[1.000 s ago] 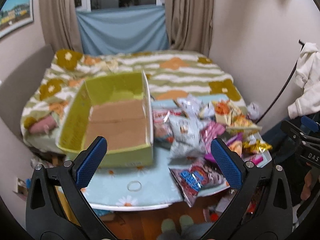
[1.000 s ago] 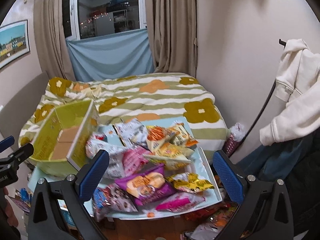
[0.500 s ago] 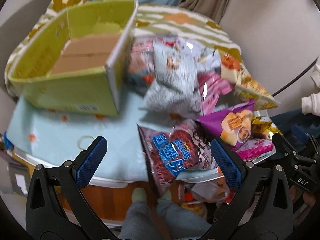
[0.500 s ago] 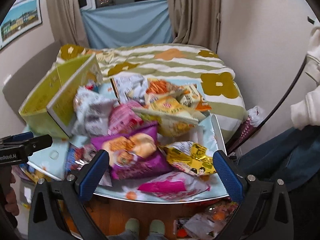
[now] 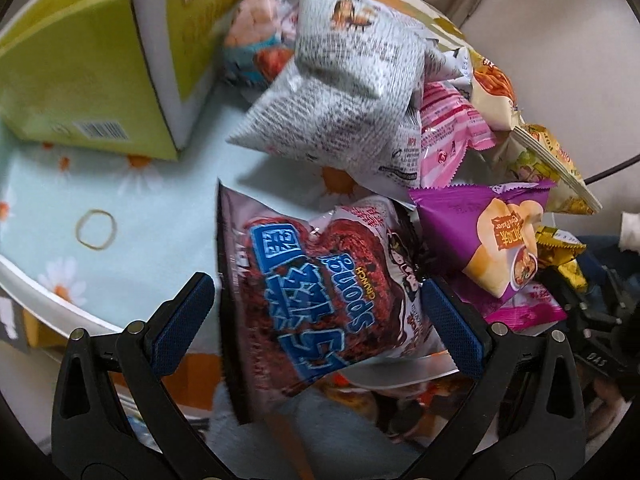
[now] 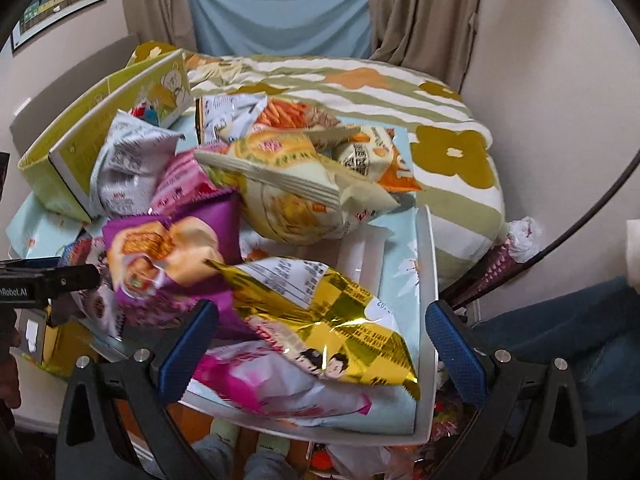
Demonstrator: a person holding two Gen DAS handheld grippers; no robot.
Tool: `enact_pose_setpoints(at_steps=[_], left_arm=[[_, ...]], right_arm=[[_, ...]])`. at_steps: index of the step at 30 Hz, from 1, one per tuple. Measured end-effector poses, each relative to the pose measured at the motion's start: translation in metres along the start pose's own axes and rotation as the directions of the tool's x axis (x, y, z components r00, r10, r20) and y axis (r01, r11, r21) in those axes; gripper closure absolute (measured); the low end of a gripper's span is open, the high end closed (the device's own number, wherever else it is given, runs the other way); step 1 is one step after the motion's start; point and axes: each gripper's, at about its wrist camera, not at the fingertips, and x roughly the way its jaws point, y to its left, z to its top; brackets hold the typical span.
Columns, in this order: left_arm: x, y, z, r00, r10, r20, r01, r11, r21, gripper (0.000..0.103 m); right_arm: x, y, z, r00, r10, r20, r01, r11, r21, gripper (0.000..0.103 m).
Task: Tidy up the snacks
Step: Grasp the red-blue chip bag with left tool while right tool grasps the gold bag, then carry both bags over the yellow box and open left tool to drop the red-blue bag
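**Snack stock: nothing boxed yet that I can see**

Left wrist view.
- My left gripper [image 5: 316, 320]: jaws apart, lately drawn in a little, clamped on nothing. The red bag [image 5: 320, 300] lies between the pads; I cannot tell whether either pad touches it. It hangs partly over the near rim of the surface [image 5: 168, 220].
- Box [image 5: 88, 92]: far left on the surface; its inside is out of sight from here, so its contents are uncounted.
- Loose heap, right of the box: white bag [image 5: 352, 112], pink bag [image 5: 452, 136], purple bag [image 5: 492, 236].
- Rubber band [image 5: 96, 229]: on bare cloth, apart from the heap.

Right wrist view.
- My right gripper [image 6: 320, 344]: jaws apart, empty. The gold bag [image 6: 332, 316] sits between the pads, ungripped.
- Yellow bag [image 6: 296, 196] tops the heap.

Judgement: sorting is barely begun; the whole heap is left.
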Motion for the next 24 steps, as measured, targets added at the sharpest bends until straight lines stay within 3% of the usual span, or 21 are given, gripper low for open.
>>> enact_pose_setpoints(at_steps=[4, 12, 19, 24], left_arm=[[0.014, 0.002, -0.001, 0.999, -0.029, -0.031, 0.029, 0.999, -0.017, 0.021], [0.011, 0.007, -0.004, 0.999, -0.047, -0.014, 0.046, 0.998, -0.033, 0.027], [-0.005, 0.006, -0.003, 0.999, -0.033, -0.011, 0.033, 0.999, -0.040, 0.027], [-0.011, 0.002, -0.001, 1.000, -0.024, 0.010, 0.024, 0.999, -0.036, 0.028]], right_arm=[[0.012, -0.006, -0.001, 0.999, 0.045, -0.024, -0.045, 0.999, -0.004, 0.005], [0.027, -0.009, 0.000, 0.992, 0.112, -0.058, -0.113, 0.994, -0.008, 0.017], [0.035, -0.009, 0.003, 0.986, 0.146, -0.078, -0.149, 0.989, -0.024, 0.021], [0.034, -0.014, 0.004, 0.984, 0.153, -0.089, -0.154, 0.988, -0.003, 0.046]])
